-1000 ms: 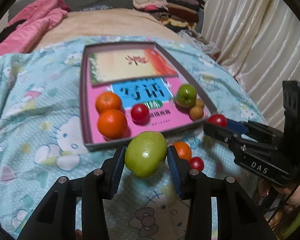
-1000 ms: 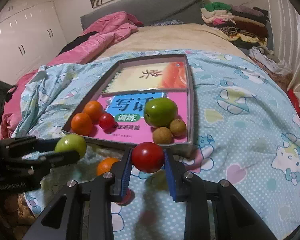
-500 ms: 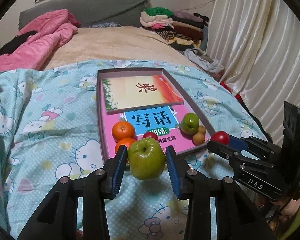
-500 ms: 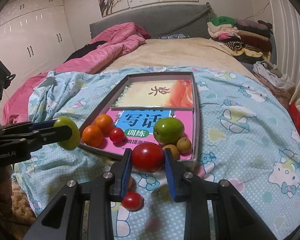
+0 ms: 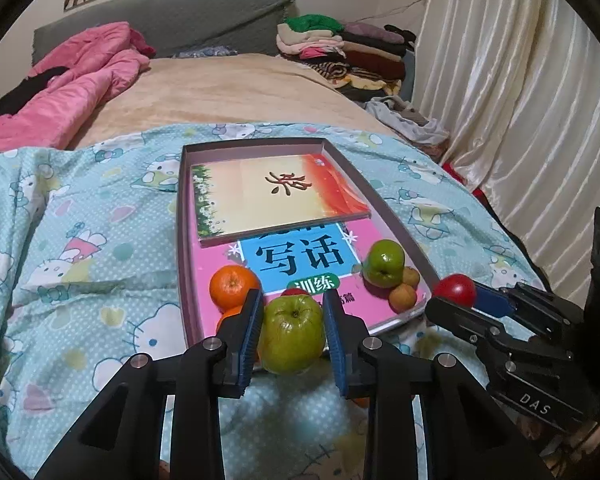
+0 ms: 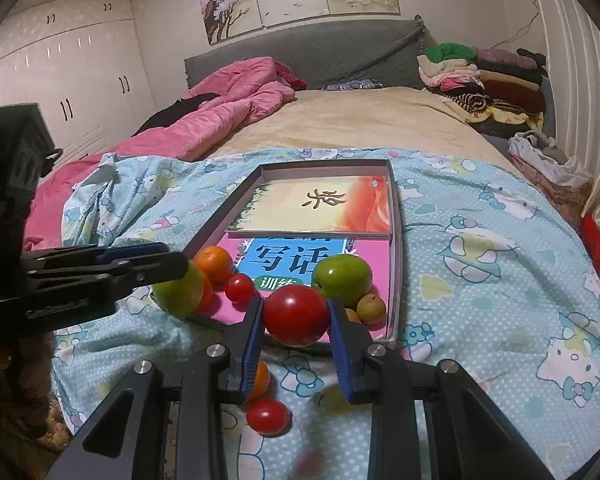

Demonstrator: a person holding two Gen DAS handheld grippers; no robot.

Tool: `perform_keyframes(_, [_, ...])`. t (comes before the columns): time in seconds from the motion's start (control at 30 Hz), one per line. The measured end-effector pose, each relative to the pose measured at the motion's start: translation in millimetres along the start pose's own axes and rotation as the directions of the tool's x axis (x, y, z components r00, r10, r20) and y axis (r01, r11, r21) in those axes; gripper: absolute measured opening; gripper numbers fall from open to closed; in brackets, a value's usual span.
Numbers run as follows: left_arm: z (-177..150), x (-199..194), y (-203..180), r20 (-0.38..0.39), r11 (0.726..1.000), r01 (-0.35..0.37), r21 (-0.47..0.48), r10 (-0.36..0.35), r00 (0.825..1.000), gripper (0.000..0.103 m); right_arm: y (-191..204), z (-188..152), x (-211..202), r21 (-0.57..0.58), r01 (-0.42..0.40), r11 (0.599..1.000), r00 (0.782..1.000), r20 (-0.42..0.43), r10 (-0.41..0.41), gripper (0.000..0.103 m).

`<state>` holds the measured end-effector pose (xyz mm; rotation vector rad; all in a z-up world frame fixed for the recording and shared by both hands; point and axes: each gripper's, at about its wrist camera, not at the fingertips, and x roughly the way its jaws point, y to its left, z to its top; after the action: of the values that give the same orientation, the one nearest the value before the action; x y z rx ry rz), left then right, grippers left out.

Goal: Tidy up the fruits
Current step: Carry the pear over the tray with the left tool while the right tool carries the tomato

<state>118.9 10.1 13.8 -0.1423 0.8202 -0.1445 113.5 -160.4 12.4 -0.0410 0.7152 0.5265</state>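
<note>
Just ahead of both tools, on the Hello Kitty sheet (image 6: 480, 240), lies the shallow box (image 5: 182, 240) with its near rim running crosswise right beyond the fingertips. The left gripper (image 5: 292, 334) has just been closing its jaws and is clamped on a green apple (image 5: 292, 334), blue pads pressed to both its sides, the fruit lifted and hanging at the near rim of the box. The right gripper (image 6: 296, 316) is clamped on a large red tomato (image 6: 296, 315), likewise at the near rim. Inside the box, past the left tool's tip, two oranges (image 5: 233, 286) sit against the left wall; past the right tool's tip a second green apple (image 6: 342, 280) and small brown fruits (image 6: 371, 309) crowd the near right corner, touching one another. A small red tomato (image 6: 239, 288) lies between these groups. The middle of the near strip, over the pink book (image 5: 292, 256), is partly bare; the far half is covered by a second book (image 5: 276, 196) lying flat. On the sheet below the right tool, outside the box, a loose orange (image 6: 260, 380) and a small tomato (image 6: 268, 416) lie close together. The two tools stand side by side, near but apart, with open sheet to the right of the box
</note>
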Motion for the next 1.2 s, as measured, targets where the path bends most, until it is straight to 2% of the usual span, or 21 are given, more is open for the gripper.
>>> perform_keyframes(0.8, [4.1, 24.5, -7.4, -0.016, 1.000, -0.013, 0.007, 0.013, 1.000, 0.031, -8.3, 9.7, 4.0, -0.006, 0.036, 0.999, 0.999, 0.037, -0.036, 0.032])
perform_keyframes(1.2, [2.0, 34.2, -12.8, -0.032, 0.999, -0.019, 0.029, 0.020, 0.999, 0.031, -13.9, 13.5, 13.1, -0.006, 0.061, 0.998, 0.998, 0.026, -0.061, 0.032])
